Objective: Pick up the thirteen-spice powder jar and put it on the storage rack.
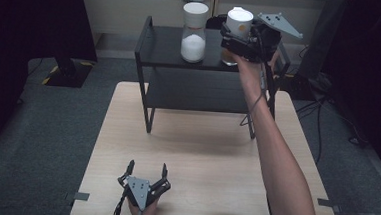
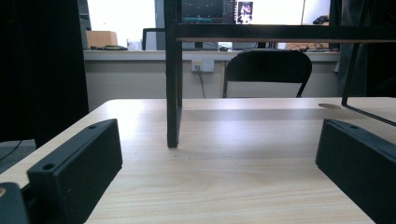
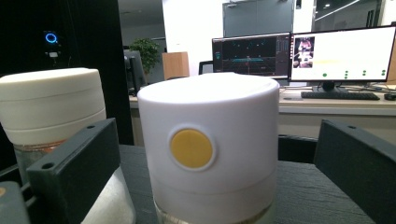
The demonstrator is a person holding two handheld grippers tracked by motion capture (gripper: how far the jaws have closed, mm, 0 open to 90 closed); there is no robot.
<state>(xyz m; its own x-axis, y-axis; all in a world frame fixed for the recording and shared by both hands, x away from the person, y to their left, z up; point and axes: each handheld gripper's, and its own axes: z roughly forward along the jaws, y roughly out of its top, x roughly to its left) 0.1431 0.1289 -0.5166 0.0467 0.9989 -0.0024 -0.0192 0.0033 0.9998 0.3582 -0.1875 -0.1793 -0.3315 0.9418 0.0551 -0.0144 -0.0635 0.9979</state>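
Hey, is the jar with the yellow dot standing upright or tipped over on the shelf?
Upright: the jar with the yellow dot stands level on the black shelf, lid up.

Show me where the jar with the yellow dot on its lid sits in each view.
High view: the jar with the yellow dot stands on the black shelf top, upper right, at the right gripper.
Left gripper view: not in it.
Right gripper view: the jar is centred between open jaws.
Shared landmark: the neighbouring white-lidded jar, at left.
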